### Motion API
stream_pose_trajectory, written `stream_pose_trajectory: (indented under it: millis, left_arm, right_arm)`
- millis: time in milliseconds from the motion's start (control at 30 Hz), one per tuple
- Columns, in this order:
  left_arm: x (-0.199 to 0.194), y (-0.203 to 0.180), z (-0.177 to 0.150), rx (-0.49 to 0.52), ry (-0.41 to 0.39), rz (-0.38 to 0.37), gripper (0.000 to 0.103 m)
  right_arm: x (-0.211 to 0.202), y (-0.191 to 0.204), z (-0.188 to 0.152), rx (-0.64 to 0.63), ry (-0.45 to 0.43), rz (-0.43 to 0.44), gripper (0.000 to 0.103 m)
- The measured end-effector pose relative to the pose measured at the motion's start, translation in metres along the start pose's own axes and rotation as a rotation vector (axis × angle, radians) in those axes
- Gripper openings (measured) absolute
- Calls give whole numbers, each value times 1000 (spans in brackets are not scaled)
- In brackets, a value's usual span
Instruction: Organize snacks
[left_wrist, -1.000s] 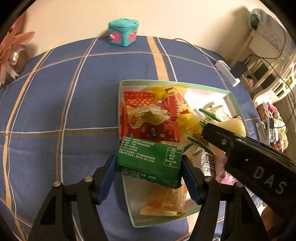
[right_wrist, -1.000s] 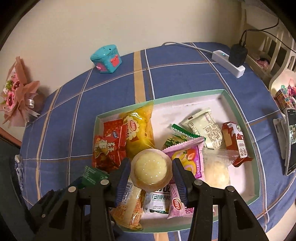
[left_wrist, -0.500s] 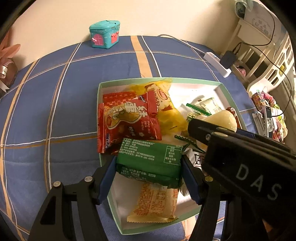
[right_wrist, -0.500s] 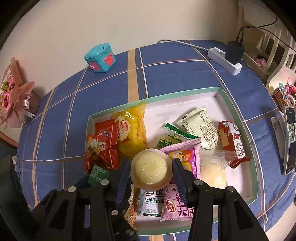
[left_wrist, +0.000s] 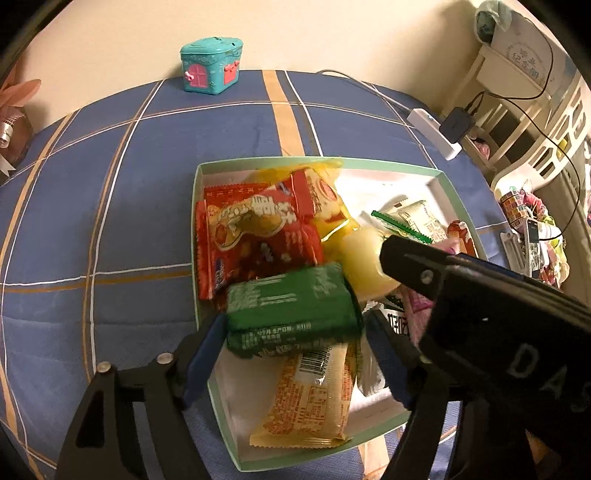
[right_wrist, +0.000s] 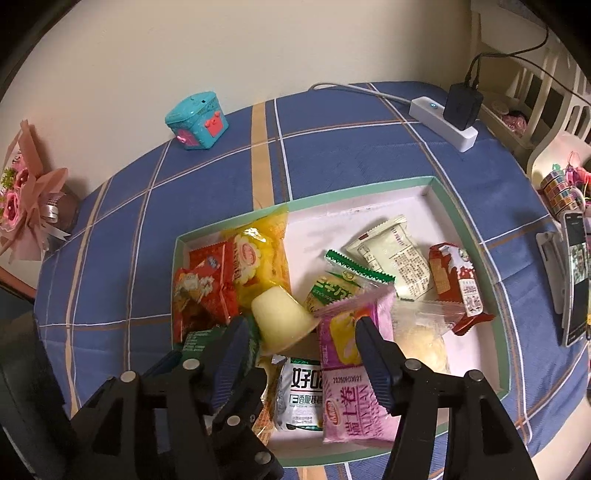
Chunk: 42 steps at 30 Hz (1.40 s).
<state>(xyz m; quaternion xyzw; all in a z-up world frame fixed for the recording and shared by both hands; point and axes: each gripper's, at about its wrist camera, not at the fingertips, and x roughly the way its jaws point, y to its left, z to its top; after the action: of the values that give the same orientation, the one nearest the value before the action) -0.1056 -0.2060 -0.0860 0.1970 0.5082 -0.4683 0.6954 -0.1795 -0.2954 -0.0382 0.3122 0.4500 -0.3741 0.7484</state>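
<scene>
both sets of jaws have just been opening over the tray (right_wrist: 469, 225); the left gripper (left_wrist: 291, 354) stands spread with the green packet (left_wrist: 291, 310) blurred and tipped between its pads, touching the left pad at most, apparently dropping onto the orange packet (left_wrist: 306, 395) at the tray's near left; the right gripper (right_wrist: 299, 354) is spread too, and the jelly cup (right_wrist: 284, 317) lies tipped on its side just beyond its pads, free of them, against the yellow bag (right_wrist: 262, 258) and the pink packet (right_wrist: 354, 369); risk, as i judge it: the cup is round and could roll across the pile; the green packet may slide off the slick wrappers or catch the left pad as it lifts away.
</scene>
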Motion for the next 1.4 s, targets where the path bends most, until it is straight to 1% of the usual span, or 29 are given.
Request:
stream_pose_trajectory:
  millis: [67, 233, 500, 800, 900, 967, 1033, 1100, 1133, 1200, 1267, 1333, 1400]
  left_arm:
    - [-1, 0, 1, -5, -3, -4, 86]
    - [-7, 3, 4, -18, -6, -17, 87]
    - [-25, 15, 7, -66, -2, -5, 88]
    - [-38, 33, 6, -127, 15, 3, 88]
    - [-45, 45, 6, -168, 0, 36, 88]
    - [-50, 56, 7, -201, -14, 73, 88]
    - [-53, 66, 7, -230, -26, 110, 88]
    - [-57, 79, 6, -255, -41, 170, 89]
    - [-59, 82, 5, -261, -46, 191, 90]
    - [-62, 91, 3, -277, -57, 240, 98]
    - [-66, 100, 2, -295, -68, 271, 98]
    - [-68, 107, 1, -310, -74, 290, 99]
    - [-71, 112, -1, -319, -78, 308, 102]
  right_arm:
    - [-3, 0, 0, 3, -5, -4, 68]
    - [-11, -2, 1, 15, -17, -18, 71]
    - [-20, -8, 2, 39, -32, -26, 72]
    - [-20, -11, 1, 49, -25, -34, 71]
    - [-19, -10, 0, 45, -17, -44, 71]
    - [-18, -7, -1, 33, -13, -52, 74]
    - [-18, -4, -3, 21, -10, -55, 79]
    - [-18, 0, -5, 8, -11, -59, 80]
    - [-18, 2, -5, 1, -12, -62, 83]
    - [-19, 7, -7, -14, -19, -69, 88]
    - [-20, 11, -9, -26, -23, -74, 93]
    - [-21, 14, -11, -39, -27, -75, 100]
    - [-22, 18, -13, -56, -35, -76, 103]
